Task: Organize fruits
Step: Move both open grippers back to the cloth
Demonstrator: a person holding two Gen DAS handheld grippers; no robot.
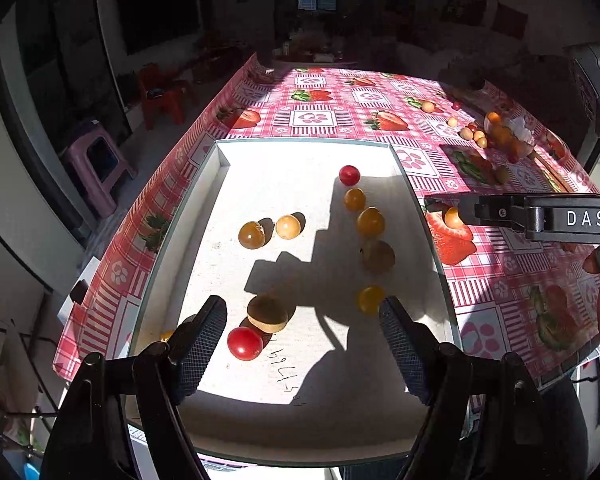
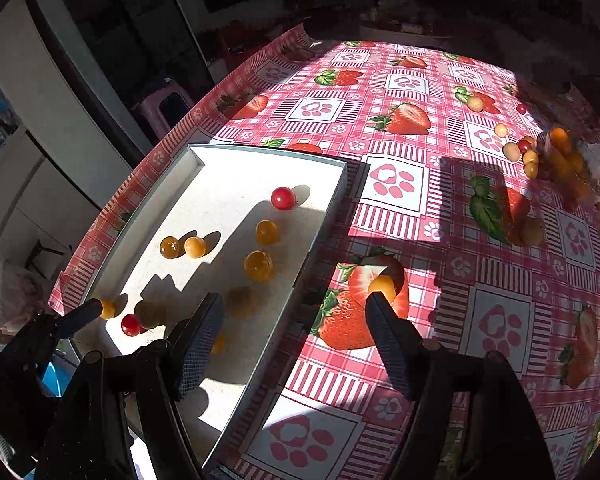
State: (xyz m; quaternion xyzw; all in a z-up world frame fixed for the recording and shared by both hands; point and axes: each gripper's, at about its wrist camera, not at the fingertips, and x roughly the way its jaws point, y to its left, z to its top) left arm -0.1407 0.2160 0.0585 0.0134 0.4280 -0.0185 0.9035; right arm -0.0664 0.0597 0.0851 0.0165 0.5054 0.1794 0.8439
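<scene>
A shallow white box lid lies on the strawberry tablecloth and holds several small yellow and red fruits, among them a red tomato and a tan fruit. My left gripper is open and empty above the box's near end. My right gripper is open, wide apart, over the box's right wall. A small yellow fruit sits right at its right fingertip, not clamped. From the left wrist view the right gripper reaches in from the right.
A pile of loose yellow, orange and red fruits with crumpled wrapping lies at the table's far right. Single fruits are scattered near it. A pink stool and a red chair stand beyond the left table edge.
</scene>
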